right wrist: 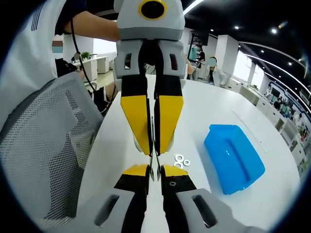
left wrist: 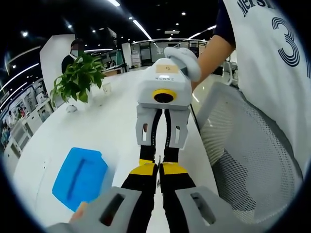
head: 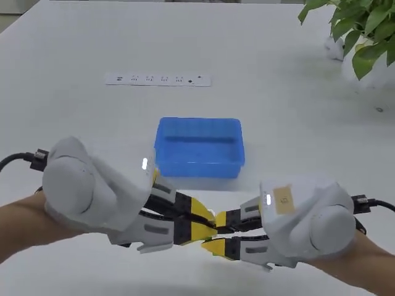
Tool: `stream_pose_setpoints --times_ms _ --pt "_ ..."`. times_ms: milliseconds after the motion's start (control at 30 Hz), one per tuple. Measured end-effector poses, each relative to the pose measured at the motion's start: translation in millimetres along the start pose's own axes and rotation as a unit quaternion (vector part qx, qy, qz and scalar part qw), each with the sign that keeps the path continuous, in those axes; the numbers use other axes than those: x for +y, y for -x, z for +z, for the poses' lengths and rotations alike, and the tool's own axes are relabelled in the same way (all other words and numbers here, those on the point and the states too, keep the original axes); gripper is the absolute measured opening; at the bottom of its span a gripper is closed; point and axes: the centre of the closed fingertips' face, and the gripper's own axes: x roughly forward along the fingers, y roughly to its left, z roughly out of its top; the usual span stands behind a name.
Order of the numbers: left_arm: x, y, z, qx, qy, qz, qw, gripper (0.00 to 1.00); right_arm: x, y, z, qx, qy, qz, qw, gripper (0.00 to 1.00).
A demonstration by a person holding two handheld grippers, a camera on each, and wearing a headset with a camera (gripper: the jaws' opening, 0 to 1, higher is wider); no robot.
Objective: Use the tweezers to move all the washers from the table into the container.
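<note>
Left hand-held gripper [left wrist: 159, 170]: its jaws are pressing together on the tweezers [right wrist: 153, 162], the yellow pads lying along the thin metal legs; in the head view it is reaching in from the left.
Right hand-held gripper [right wrist: 154, 171]: it is facing the left one tip to tip, and its jaws are also closing in tight on the tweezers, pinching their end between the yellow pads.
Tweezers: they are sitting upright between the two sets of jaws, gripped from both ends and raised off the table [head: 278, 123].
Washers [right wrist: 180, 160]: a small cluster of white rings is lying flat on the table, just beside the meeting jaw tips and well apart from the container.
Container [head: 199, 168]: the blue rectangular tub is standing on the table beyond the hand-held grippers, near the middle of the head view, its open side facing up.
Power strip [head: 158, 79]: it is lying flat on the table beyond the container.
Plant [head: 364, 24]: green leaves are hanging in at the far right corner of the table.
Person [left wrist: 272, 58]: wearing a white numbered jersey and holding one hand-held gripper in each hand.
Chair [left wrist: 243, 145]: a white mesh back is showing beside the table edge, next to the person.
</note>
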Motion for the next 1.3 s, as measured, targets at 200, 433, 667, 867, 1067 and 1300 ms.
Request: stream_pose_setpoints --times_ms 200,433,667,867,1067,1300 --pt "8.4 -6.4 8.3 -0.004 -0.009 -0.005 0.9999 0.06 -11.0 10.9 -4.1 0.0 -0.001 -0.018 0.9998 0.11" --pt "18.3 -15.5 12.5 0.002 -0.029 -0.01 0.9995 0.06 -25.3 16.8 -11.7 0.003 -0.003 -0.038 0.9993 0.11" --pt "28.0 -25.2 10.2 0.011 -0.036 -0.013 0.9992 0.06 -36.8 16.7 -20.7 0.007 -0.012 -0.048 0.9988 0.12" --pt "29.0 -30.9 5.8 0.014 -0.033 -0.02 0.9991 0.06 -36.2 15.5 -28.1 0.01 -0.015 -0.044 0.9989 0.12" --pt "29.8 -34.3 1.1 0.022 -0.033 -0.024 0.9989 0.06 -38.1 15.2 -31.8 0.007 -0.025 -0.045 0.9987 0.12" --pt "31.0 -34.7 3.0 0.017 -0.026 -0.024 0.9992 0.06 -37.3 13.1 -32.4 0.006 -0.028 -0.041 0.9987 0.12"
